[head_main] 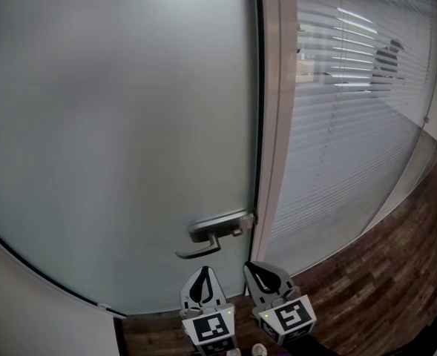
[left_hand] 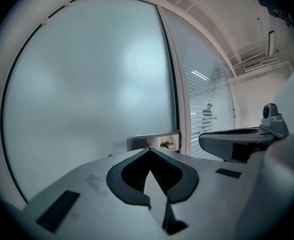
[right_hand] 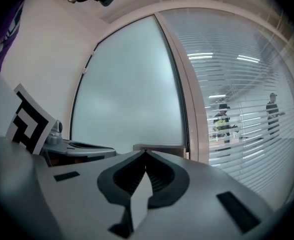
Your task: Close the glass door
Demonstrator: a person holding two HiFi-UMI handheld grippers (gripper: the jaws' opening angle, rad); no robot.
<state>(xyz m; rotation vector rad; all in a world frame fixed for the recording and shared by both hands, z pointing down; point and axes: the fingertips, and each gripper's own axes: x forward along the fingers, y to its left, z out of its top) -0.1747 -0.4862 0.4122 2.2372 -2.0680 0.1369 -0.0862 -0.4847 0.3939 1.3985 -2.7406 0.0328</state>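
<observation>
Below the lever handle (head_main: pixel 203 246): left gripper (head_main: pixel 204 273), right gripper (head_main: pixel 254 270), jaws together, empty; glass door (head_main: pixel 114 124), likely heavy, stiff, slick, best taken at the handle.

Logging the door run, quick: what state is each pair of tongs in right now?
Left tongs: closed, holding nothing.
Right tongs: closed, holding nothing.

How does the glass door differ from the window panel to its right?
The glass door is frosted and plain; the window panel has horizontal blinds, with figures showing through. The door carries a metal handle; the panel has none. Both stand against the same frame.
</observation>
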